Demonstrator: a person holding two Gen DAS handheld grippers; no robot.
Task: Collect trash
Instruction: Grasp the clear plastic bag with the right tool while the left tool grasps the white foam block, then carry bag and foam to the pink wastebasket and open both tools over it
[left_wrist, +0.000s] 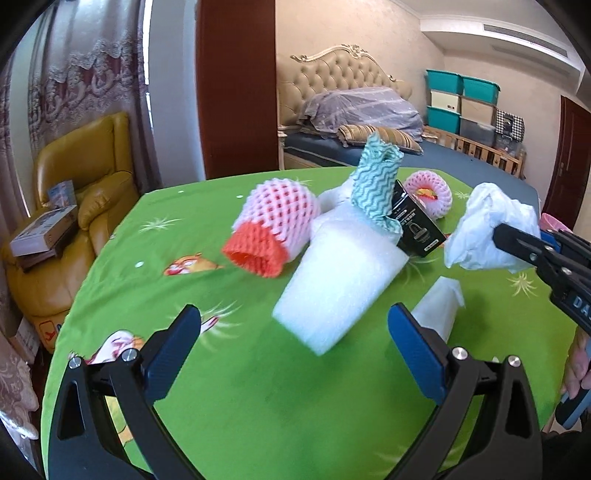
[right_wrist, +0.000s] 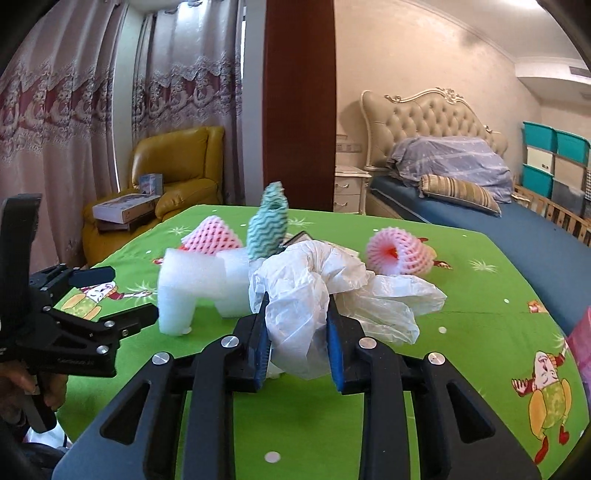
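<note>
The right gripper (right_wrist: 297, 332) is squeezing a crumpled white plastic bag (right_wrist: 332, 288) in the middle of the frame, just above the green table (right_wrist: 480, 295). The bag is thin and slippery, so it could slide out. The left gripper (left_wrist: 291, 354) is wide open, holding nothing, and could bump the white foam (left_wrist: 340, 280).

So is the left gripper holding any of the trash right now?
No, the left gripper stands wide open above the green tablecloth, with the white foam block lying ahead of it, untouched.
</note>
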